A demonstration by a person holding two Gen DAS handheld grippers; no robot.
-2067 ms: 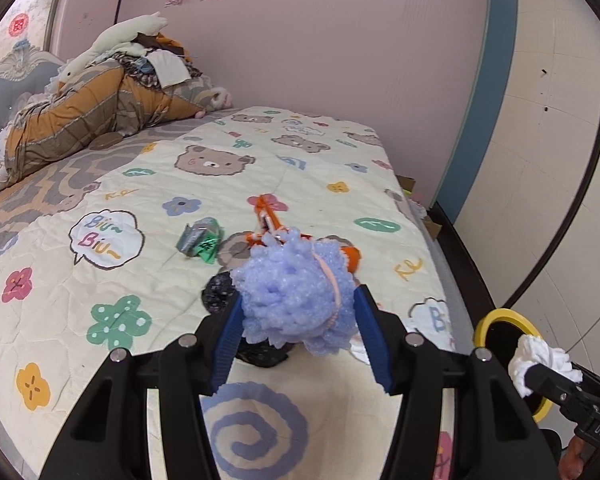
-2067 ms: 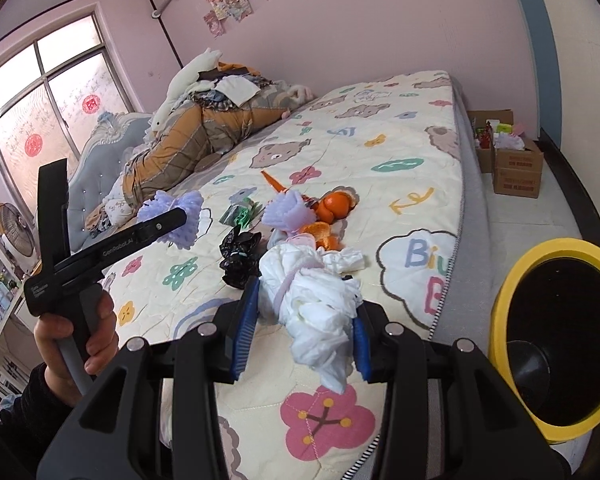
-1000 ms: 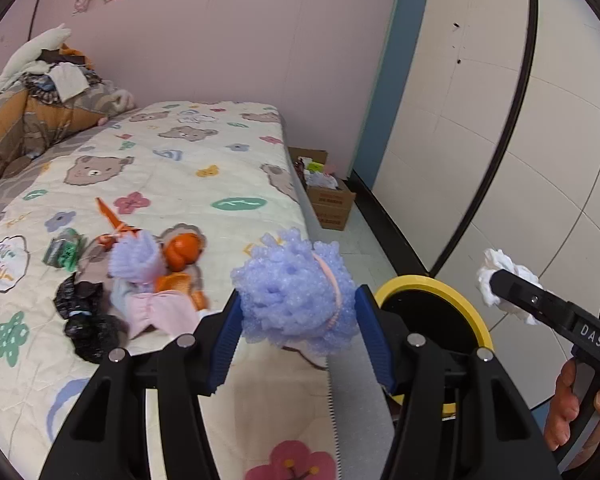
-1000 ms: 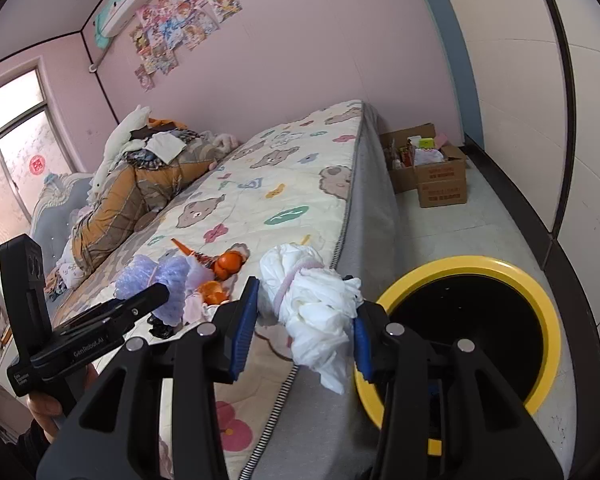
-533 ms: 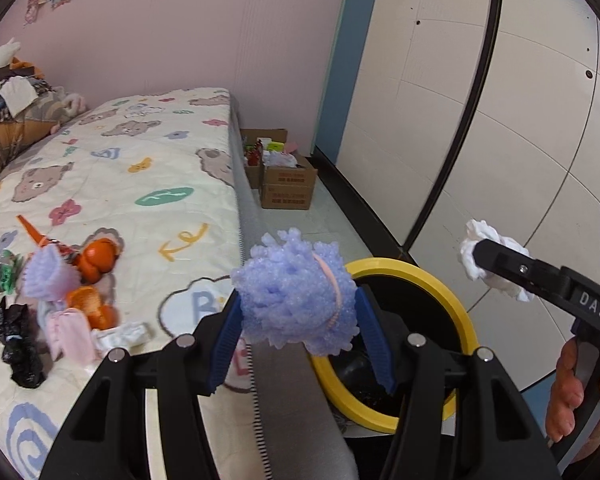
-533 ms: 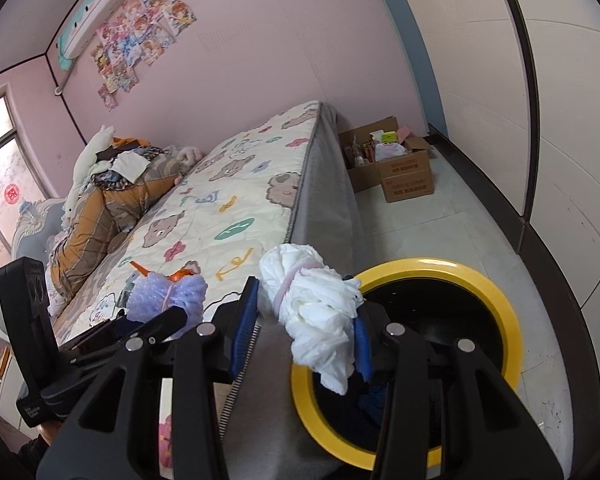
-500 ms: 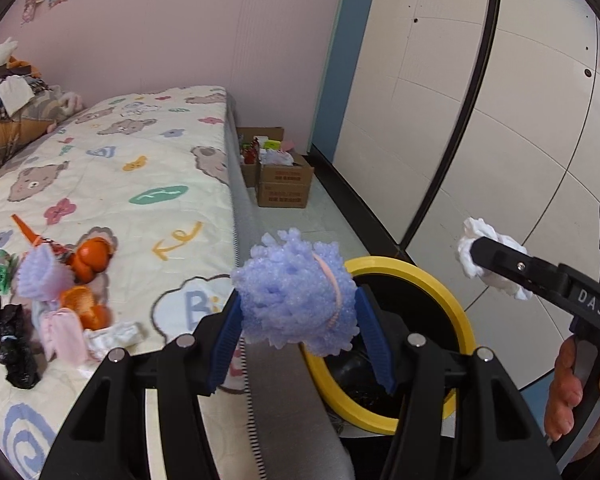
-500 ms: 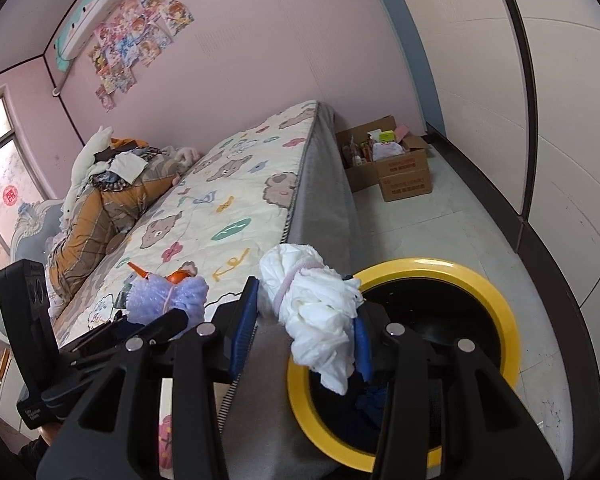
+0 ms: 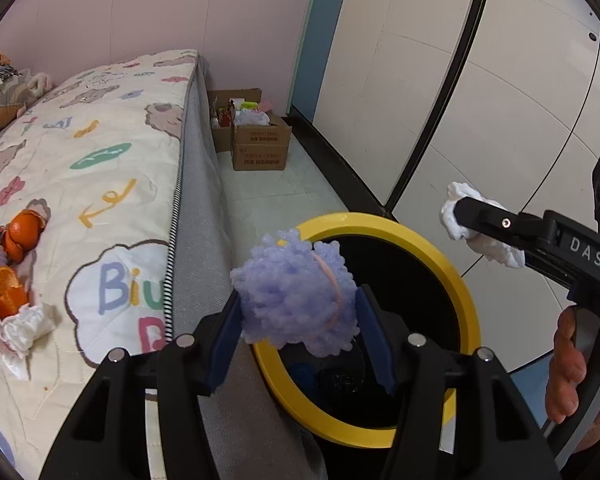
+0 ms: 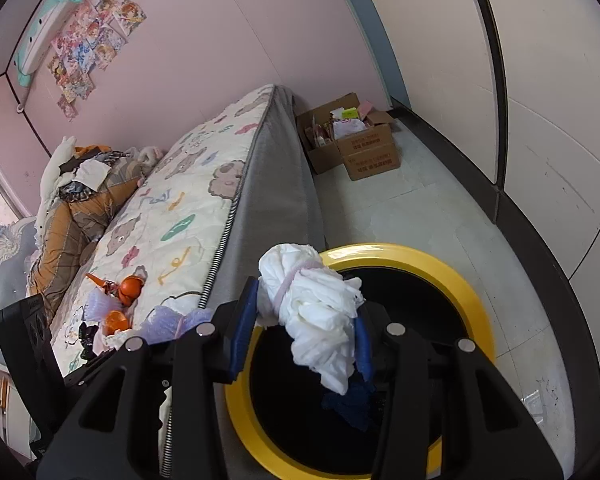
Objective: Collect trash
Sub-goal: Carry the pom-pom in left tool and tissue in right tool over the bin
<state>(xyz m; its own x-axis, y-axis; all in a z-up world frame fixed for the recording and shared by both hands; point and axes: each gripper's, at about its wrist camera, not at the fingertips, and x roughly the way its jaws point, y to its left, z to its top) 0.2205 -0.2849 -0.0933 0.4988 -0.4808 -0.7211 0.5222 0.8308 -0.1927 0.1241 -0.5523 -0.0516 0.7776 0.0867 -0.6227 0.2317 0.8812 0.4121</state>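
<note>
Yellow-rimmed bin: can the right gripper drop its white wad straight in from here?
Probably yes. The right gripper holds the white wad in front of the yellow-rimmed bin, whose mouth is open and uncovered.

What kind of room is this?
Most likely a child's bedroom: a bed with a cartoon bear quilt, bright picture cards on the pink wall, and plush toys piled by the headboard.
</note>
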